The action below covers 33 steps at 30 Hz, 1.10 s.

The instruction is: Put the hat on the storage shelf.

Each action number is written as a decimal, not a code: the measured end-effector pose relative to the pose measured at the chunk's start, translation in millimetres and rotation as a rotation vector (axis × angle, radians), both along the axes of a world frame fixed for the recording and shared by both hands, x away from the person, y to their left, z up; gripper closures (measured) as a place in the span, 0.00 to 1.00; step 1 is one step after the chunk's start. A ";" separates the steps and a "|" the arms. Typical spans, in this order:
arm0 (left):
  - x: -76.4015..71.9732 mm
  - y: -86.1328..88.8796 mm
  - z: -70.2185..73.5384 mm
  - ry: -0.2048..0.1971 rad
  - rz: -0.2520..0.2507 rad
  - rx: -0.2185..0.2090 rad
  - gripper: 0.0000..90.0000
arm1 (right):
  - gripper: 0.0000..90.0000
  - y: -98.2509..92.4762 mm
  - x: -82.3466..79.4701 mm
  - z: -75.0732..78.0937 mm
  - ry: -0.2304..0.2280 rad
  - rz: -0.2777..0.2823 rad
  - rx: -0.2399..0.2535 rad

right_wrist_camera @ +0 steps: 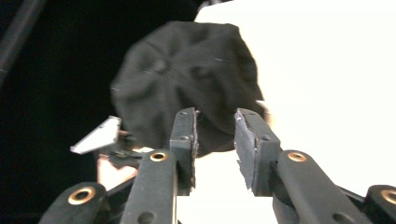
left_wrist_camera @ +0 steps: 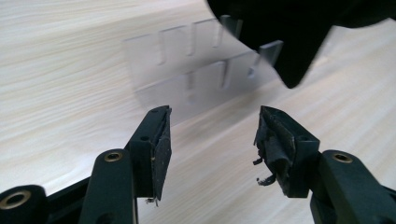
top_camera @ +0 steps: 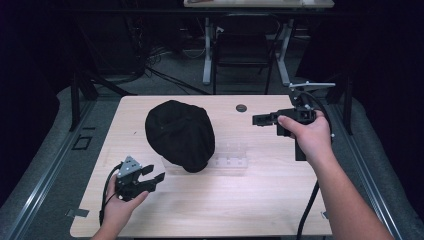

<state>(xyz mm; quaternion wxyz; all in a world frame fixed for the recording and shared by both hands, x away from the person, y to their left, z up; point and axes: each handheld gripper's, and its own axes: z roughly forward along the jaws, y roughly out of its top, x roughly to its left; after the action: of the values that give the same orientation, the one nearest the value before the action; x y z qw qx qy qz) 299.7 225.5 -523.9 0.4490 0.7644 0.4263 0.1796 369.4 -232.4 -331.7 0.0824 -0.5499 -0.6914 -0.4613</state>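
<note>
A black cap (top_camera: 180, 134) lies on the light wooden table (top_camera: 225, 200), left of the middle. Its brim rests on a clear plastic slotted rack (top_camera: 231, 156). My left gripper (top_camera: 158, 176) sits near the front left, pointing right toward the cap, jaws open and empty. In the left gripper view its jaws (left_wrist_camera: 212, 140) stand wide apart, short of the rack (left_wrist_camera: 196, 70) and the cap's brim (left_wrist_camera: 289, 32). My right gripper (top_camera: 256, 120) hovers at the right and points left at the cap. Its jaws (right_wrist_camera: 215, 140) are apart with nothing between them, the cap (right_wrist_camera: 187, 79) beyond.
A small dark round hole (top_camera: 241, 107) marks the table's far edge. Behind the table stand desk legs (top_camera: 207, 50) and floor cables (top_camera: 160, 70). Metal rails (top_camera: 45, 170) run along both sides. The left hand and its grey plate (right_wrist_camera: 98, 135) appear in the right gripper view.
</note>
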 end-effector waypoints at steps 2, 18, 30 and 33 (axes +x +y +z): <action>1.0 7.1 -5.7 0.006 0.020 -0.023 0.49 | 0.74 -2.6 -5.8 -2.1 -0.020 -0.021 -0.064; 6.2 16.8 -25.0 0.043 0.037 0.019 0.47 | 0.61 -16.9 -52.9 -37.2 -0.146 -0.106 -0.269; 5.7 15.6 -27.3 0.055 0.033 0.039 0.50 | 0.61 -22.8 -84.1 -84.5 -0.176 -0.141 -0.340; 6.0 15.3 -28.1 0.052 0.031 0.038 0.50 | 0.60 -23.6 -92.0 -99.4 -0.189 -0.154 -0.365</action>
<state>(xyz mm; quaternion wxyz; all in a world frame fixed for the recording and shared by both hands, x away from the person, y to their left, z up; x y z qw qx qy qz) 305.7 240.8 -552.0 0.4204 0.7706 0.4460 0.1748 277.3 -256.1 -431.1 -0.1190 -0.5612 -0.7242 -0.3827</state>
